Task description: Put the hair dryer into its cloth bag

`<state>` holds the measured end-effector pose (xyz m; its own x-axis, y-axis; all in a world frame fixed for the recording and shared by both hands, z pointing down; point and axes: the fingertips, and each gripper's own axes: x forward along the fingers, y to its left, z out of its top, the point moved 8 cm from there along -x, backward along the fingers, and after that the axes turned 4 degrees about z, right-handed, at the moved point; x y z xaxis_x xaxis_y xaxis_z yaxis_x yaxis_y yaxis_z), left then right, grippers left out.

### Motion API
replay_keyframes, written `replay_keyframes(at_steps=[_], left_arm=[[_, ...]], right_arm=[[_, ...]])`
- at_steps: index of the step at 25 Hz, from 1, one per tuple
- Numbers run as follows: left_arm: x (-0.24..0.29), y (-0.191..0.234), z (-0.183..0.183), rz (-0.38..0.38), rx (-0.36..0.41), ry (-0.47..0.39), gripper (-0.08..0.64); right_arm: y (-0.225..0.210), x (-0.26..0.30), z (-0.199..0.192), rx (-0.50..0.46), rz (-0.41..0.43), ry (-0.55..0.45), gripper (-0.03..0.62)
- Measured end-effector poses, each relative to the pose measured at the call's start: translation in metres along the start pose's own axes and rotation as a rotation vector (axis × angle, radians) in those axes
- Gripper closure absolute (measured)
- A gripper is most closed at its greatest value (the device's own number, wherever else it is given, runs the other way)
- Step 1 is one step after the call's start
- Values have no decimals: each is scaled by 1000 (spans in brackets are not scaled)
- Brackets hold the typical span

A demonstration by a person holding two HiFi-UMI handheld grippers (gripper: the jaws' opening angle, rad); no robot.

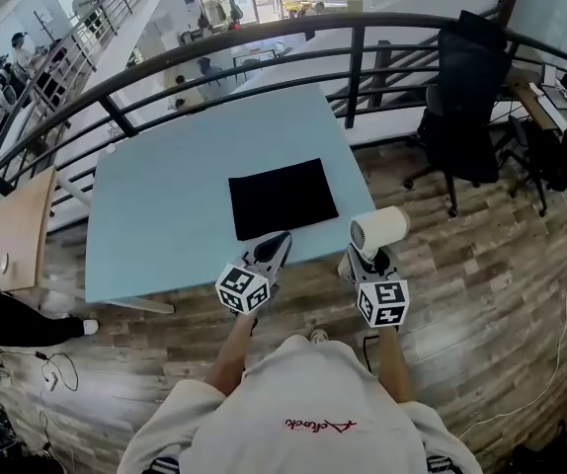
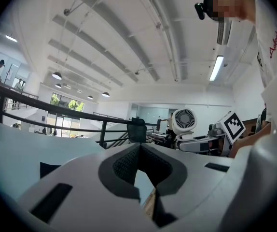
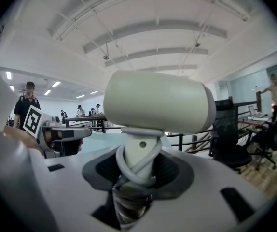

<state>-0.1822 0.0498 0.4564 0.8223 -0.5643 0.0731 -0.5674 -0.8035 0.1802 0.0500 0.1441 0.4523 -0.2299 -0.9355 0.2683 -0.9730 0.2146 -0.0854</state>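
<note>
Cream dryer [image 3: 158,105] — in right tongs [image 3: 138,173].

Pale blue worktop [image 1: 155,215], rectangular. Black metal railing [image 1: 359,62] runs along its far edge. Black office chair [image 1: 464,97] stands right of the worktop on a wood-plank floor [image 1: 491,284]. Small wooden table [image 1: 17,227] at far left. People [image 1: 17,47] in the distance beyond the railing.

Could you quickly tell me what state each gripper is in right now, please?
Left gripper: closed, empty.
Right gripper: closed on the hair dryer, gripping its handle.
</note>
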Motion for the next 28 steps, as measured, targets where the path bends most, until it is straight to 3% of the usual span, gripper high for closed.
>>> replay_keyframes(at_steps=[9, 21, 28], left_arm=[[65, 6, 1, 3, 14, 30, 552], [68, 19, -8, 56, -19, 39, 552], [85, 28, -18, 45, -42, 62, 552]], right_arm=[[-62, 33, 1, 30, 2, 4, 416], [-70, 48, -3, 26, 37, 41, 416], [-80, 58, -6, 33, 22, 60, 416]])
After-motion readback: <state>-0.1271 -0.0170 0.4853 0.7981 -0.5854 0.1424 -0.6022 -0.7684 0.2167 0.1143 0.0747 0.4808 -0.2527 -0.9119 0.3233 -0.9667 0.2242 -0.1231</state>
